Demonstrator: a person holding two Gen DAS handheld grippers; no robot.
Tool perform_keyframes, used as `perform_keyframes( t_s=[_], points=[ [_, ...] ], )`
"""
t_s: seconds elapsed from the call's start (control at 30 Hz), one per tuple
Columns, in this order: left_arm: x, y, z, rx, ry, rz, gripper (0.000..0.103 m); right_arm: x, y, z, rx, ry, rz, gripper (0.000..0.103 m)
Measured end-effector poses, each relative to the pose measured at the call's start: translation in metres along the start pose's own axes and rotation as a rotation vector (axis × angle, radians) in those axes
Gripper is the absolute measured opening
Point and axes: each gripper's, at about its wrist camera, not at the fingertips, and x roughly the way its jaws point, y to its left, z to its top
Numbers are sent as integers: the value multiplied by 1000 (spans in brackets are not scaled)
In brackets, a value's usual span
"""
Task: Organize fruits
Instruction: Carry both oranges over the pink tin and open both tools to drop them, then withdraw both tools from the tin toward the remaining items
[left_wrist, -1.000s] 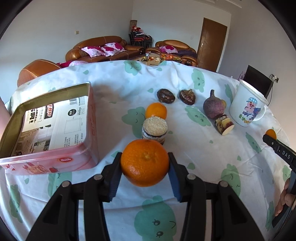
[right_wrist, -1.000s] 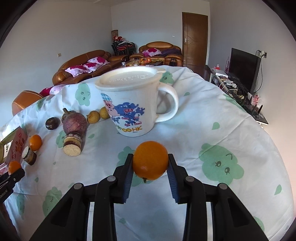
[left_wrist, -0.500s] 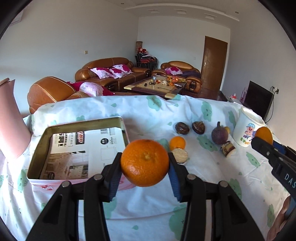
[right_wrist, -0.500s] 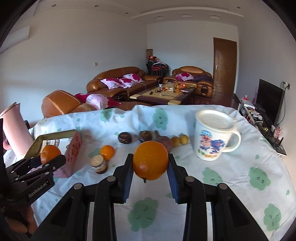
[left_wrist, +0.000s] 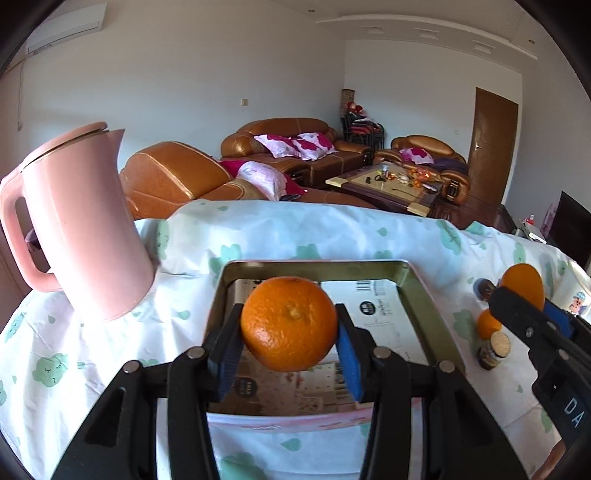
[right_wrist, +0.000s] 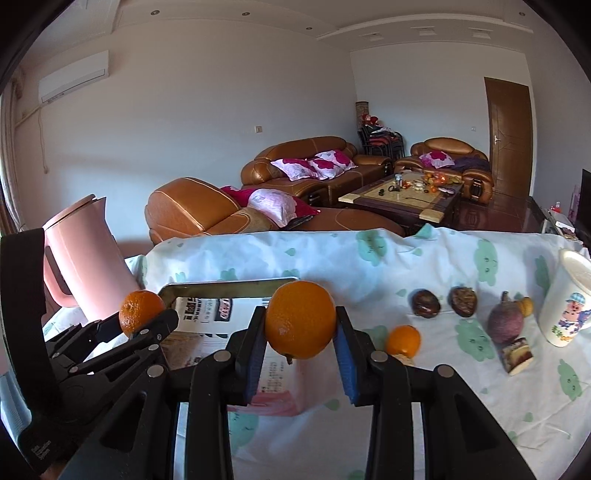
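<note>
My left gripper (left_wrist: 290, 345) is shut on a mandarin orange (left_wrist: 289, 323) and holds it above the open pink tin box (left_wrist: 421, 291). It also shows in the right wrist view (right_wrist: 142, 312), over the box's left end. My right gripper (right_wrist: 300, 341) is shut on a smooth orange (right_wrist: 300, 319), just in front of the box's right part (right_wrist: 221, 288). A third small orange (right_wrist: 402, 340) lies on the tablecloth right of the box.
A pink kettle (left_wrist: 79, 225) stands left of the box. Right of the box lie two dark passion fruits (right_wrist: 425, 303), a purple mangosteen (right_wrist: 505, 325), a small cake roll (right_wrist: 517, 354) and a lidded white cartoon mug (right_wrist: 570, 302). A round biscuit (left_wrist: 495, 349) stands by the third orange.
Both grippers have swung left with their oranges. The left one now hangs over the tin box and the kettle has come into view. The right one has closed in on the box.
</note>
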Motion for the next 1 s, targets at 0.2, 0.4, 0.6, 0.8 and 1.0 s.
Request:
perform_keyframes(
  t_s=[0.2, 0.4, 0.6, 0.8, 1.0],
  points=[
    [19, 12, -4, 4, 43, 85, 48, 38, 28, -3, 49, 56, 96, 37],
    [28, 5, -11, 62, 68, 148, 48, 55, 33, -14, 60, 107, 157, 37],
    [29, 2, -15, 81, 68, 143, 48, 63, 27, -21, 74, 129, 167, 38],
    [23, -1, -15, 85, 28, 153, 75, 55, 25, -17, 71, 105, 183, 55],
    [2, -9, -13, 121, -115, 236, 103, 35, 27, -13, 31, 6, 129, 74]
  ],
)
